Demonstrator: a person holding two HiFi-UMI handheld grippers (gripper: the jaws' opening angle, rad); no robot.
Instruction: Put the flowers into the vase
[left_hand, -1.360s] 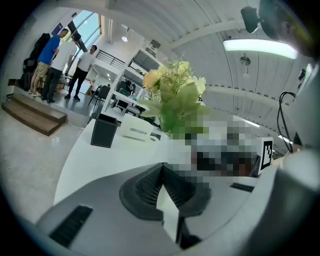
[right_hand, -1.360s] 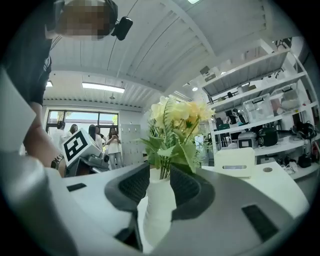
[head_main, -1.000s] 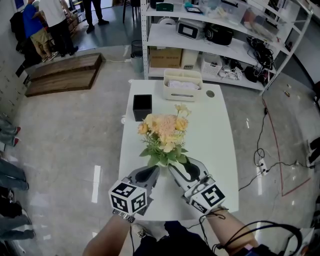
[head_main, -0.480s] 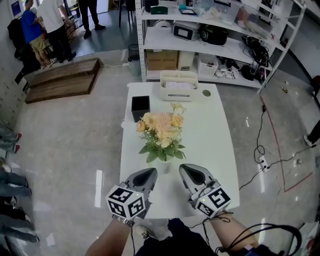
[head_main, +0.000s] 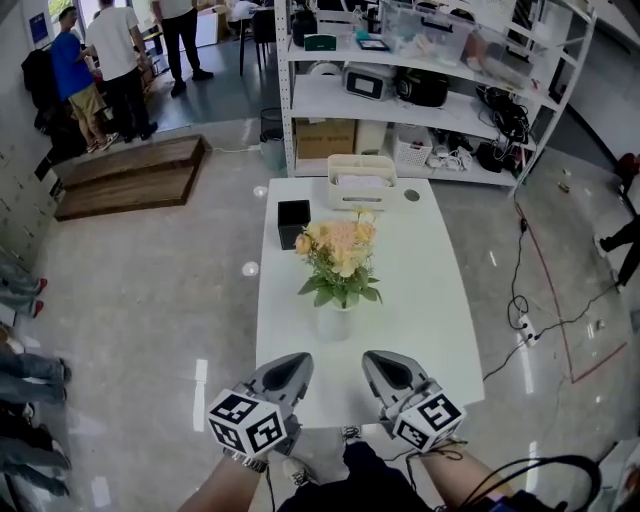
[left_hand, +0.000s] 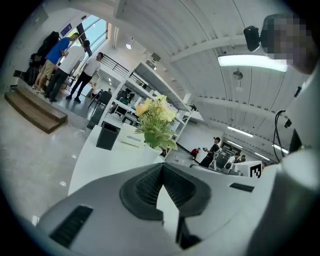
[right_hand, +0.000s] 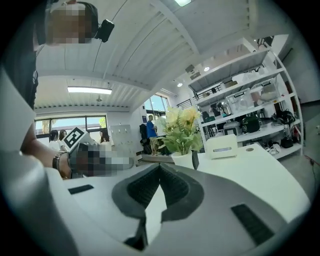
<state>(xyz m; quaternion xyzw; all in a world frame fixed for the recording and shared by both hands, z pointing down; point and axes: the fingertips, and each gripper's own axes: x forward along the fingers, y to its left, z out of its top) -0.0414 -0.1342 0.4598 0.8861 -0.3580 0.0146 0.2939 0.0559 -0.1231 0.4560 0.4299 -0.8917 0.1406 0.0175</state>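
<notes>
A bouquet of pale yellow and peach flowers (head_main: 340, 255) with green leaves stands upright in a small white vase (head_main: 336, 321) in the middle of the white table (head_main: 420, 300). Both grippers hover at the table's near edge, well short of the vase and apart from it. My left gripper (head_main: 295, 358) is shut with nothing in it, and so is my right gripper (head_main: 375, 357). In the left gripper view the flowers (left_hand: 155, 117) rise beyond the shut left gripper (left_hand: 161, 165). In the right gripper view the flowers (right_hand: 180, 125) and the vase (right_hand: 184, 159) stand ahead of the shut right gripper (right_hand: 160, 166).
A black box (head_main: 293, 222) stands left of the bouquet and a cream basket (head_main: 361, 181) sits at the table's far end. Behind it is a white shelf unit (head_main: 420, 90) full of equipment. Several people (head_main: 100, 60) stand at the back left by a wooden platform (head_main: 125, 175). Cables (head_main: 540, 320) lie on the floor to the right.
Both grippers have drawn back from the bouquet's base to the table's near edge. The flowers stay upright in the vase, free of both grippers.
</notes>
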